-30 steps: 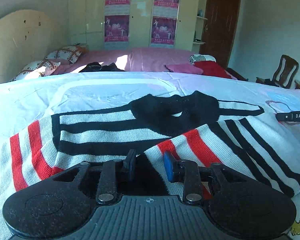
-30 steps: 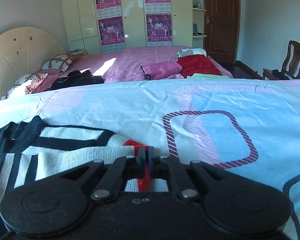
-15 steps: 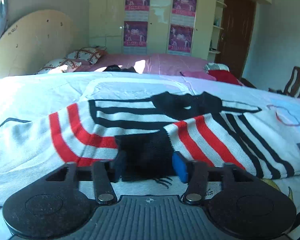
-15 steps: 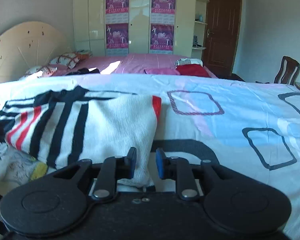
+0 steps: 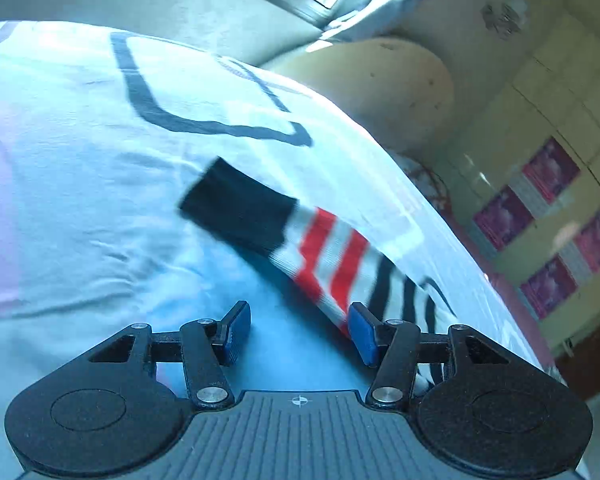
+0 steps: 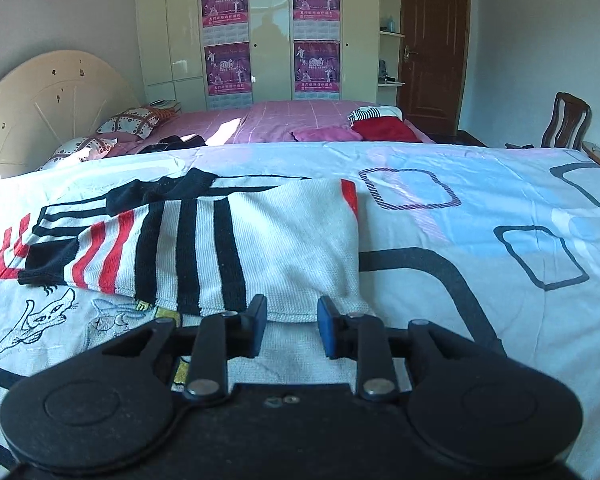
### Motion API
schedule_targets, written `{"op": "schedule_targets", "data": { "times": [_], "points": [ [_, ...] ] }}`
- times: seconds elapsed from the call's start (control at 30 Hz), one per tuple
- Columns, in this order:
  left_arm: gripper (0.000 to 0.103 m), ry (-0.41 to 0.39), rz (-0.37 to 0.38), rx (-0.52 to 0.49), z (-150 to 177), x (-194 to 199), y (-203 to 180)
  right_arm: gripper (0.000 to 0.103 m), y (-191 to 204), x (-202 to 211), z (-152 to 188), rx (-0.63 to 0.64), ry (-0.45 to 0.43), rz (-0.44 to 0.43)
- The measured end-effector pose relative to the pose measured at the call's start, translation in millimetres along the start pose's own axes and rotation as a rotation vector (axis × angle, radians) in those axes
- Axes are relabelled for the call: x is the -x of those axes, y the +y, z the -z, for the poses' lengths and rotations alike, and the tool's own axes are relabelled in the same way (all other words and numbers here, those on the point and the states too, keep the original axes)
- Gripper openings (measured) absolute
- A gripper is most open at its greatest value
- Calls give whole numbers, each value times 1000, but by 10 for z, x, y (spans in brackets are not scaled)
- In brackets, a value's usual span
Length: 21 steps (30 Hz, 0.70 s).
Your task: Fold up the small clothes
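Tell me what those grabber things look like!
Each hand-held gripper, left and right, is black, with two round lobes, hinged arms with silver rivets, and blue fingertip pads. The left one has a ribbed grey middle with a small crosshair mark.

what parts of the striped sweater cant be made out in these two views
- Left wrist view: the sweater is motion-blurred, and its body runs behind the left tool.
- Right wrist view: the near hem is hidden by the right tool; the far sleeve is cut off by the left edge.
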<state>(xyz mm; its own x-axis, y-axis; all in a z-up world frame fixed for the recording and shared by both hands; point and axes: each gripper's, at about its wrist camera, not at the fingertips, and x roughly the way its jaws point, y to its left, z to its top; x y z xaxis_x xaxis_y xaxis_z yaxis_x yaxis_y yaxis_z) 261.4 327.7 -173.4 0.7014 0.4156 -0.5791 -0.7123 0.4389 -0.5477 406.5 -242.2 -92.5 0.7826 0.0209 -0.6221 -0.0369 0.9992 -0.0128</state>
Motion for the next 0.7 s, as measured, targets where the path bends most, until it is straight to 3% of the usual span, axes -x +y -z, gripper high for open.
{"op": "schedule_targets", "data": {
  "times": [0.1,0.23,0.27,0.3,0.33,0.4,0.57,0.7],
  "points": [
    [53,13,58,113,-202,-214,271,28,92,30,-10,11,-3,12],
    [53,-1,85,168,-360,-497,341,28,190,79,-42,17,-12,21],
    [49,-8,80,165,-393,-564,321,28,210,85,-48,16,-14,23],
    [14,1,41,140,-427,-646,290,28,223,89,-55,15,-16,24],
    [8,19,23,128,-456,-760,290,28,235,99,-52,12,-18,26],
    [8,9,29,118,-511,-779,220,28,237,107,-57,8,-20,29],
    [8,-80,225,-66,-532,-456,-601,28,154,111,-46,-8,-26,43],
    [8,-50,385,-314,-100,-256,-1663,28,30,87,-33,-36,-27,54]
  ]
}}
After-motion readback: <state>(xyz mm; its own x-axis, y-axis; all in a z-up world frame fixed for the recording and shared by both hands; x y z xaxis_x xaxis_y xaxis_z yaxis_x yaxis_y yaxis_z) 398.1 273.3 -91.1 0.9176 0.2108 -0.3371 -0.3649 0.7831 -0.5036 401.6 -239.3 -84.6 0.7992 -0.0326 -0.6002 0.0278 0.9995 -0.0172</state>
